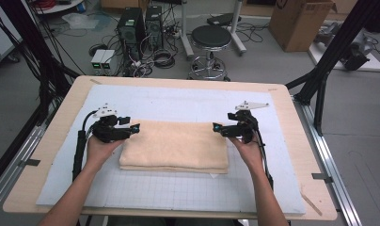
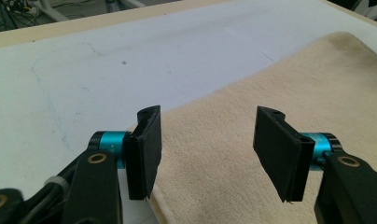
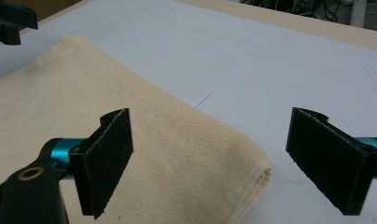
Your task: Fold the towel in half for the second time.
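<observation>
Forearms are coming in from the near edge of the table [image 1: 61, 101], each hand carrying a gripper toward the far corners of a folded towel [image 1: 175, 145]. Largest after the table is the white mat [image 1: 178, 101], which is covering most of the top; the towel is lying on the middle of it, several layers thick, its long axis running left to right between the two grippers.

At the towel's far-left corner, the left gripper [image 1: 135, 127] is hanging with its jaws wide apart and gripping nothing; in the left gripper view [image 2: 205, 144] one jaw is standing over the mat just off the towel's edge and the other over the cloth. At the far-right corner, the right gripper [image 1: 217, 127] is mirroring it, jaws wide and empty; in the right gripper view [image 3: 205, 163] the stacked corner is lying between the jaws.

Both grippers are sitting about equally near their own corners, so the coming move looks like a paired pinch at those corners, each jaw pair straddling the edge.
</observation>
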The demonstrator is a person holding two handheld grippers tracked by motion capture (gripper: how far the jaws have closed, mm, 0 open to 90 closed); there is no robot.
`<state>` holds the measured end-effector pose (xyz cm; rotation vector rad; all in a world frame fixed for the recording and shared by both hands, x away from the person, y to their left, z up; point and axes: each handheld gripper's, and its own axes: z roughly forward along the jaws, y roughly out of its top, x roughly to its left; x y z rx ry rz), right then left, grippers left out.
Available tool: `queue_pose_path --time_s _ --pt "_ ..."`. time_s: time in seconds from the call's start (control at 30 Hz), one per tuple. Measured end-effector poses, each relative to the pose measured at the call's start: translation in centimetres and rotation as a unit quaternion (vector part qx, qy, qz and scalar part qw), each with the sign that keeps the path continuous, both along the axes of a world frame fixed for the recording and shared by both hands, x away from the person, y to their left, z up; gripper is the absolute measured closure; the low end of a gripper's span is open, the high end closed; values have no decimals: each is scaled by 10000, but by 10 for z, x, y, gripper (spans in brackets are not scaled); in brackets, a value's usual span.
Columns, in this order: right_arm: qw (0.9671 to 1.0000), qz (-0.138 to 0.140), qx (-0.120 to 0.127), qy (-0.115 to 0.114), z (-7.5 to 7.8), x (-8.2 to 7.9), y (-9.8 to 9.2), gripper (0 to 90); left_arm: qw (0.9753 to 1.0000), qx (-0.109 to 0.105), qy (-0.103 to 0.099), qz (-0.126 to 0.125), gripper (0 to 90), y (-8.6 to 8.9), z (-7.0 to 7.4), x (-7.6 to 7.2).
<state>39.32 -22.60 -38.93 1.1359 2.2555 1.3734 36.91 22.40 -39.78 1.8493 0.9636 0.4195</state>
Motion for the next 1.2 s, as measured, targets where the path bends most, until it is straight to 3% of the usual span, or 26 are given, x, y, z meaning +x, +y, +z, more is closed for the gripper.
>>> queue_pose_path --time_s 0.8,0.9,1.0,1.2 --pt "9995 177 -260 -45 13 -20 3 125 9996 -72 -35 -268 378 12 5 -24" --pt "9993 223 -286 -18 14 -24 4 122 9995 44 -80 -315 365 11 7 -30" --pt "9993 178 -265 -191 12 -31 2 123 9993 -21 -170 -319 366 11 6 -37" --pt "9993 158 -280 -171 2 -40 -3 123 9992 29 -228 -337 356 12 1 -48"
